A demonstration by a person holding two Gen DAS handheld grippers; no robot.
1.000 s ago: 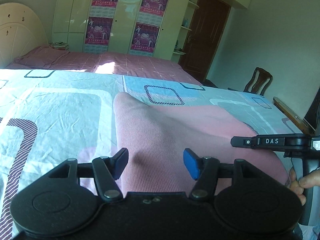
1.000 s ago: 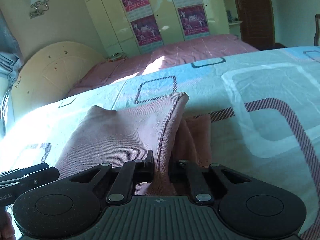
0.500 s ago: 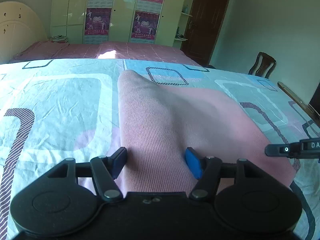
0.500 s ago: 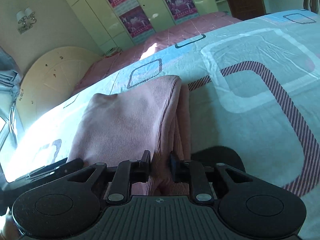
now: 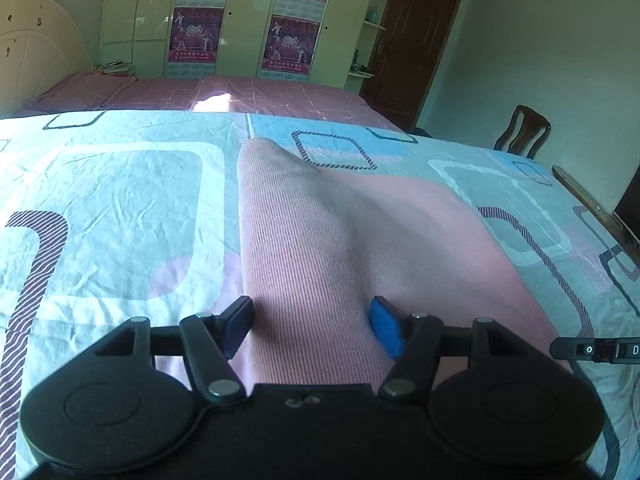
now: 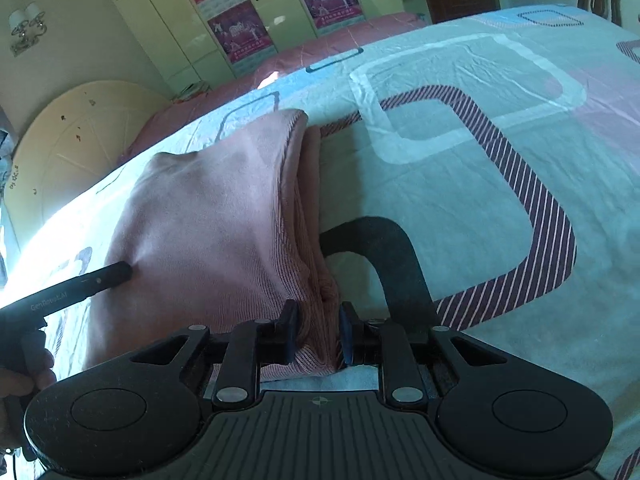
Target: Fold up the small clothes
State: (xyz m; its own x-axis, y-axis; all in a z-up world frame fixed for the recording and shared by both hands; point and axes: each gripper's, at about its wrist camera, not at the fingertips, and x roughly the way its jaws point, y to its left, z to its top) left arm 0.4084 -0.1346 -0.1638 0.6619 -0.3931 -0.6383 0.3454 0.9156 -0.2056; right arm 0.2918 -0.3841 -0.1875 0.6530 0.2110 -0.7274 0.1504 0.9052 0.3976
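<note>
A: What are the grippers doing?
B: The right gripper (image 6: 318, 334) pinches a bunched edge of the pink ribbed garment (image 6: 208, 220). The left gripper (image 5: 310, 326) stands spread, its blue pads astride the cloth without pressing it.
A: And the garment?
B: It lies folded over on the patterned bedsheet (image 5: 112, 200); farther off stand a cream headboard (image 6: 76, 140) and postered wardrobes (image 5: 240, 16).

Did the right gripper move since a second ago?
Yes. The right gripper, with the pink cloth between its jaws, slid right: the striped loop on the sheet now lies straight ahead.
</note>
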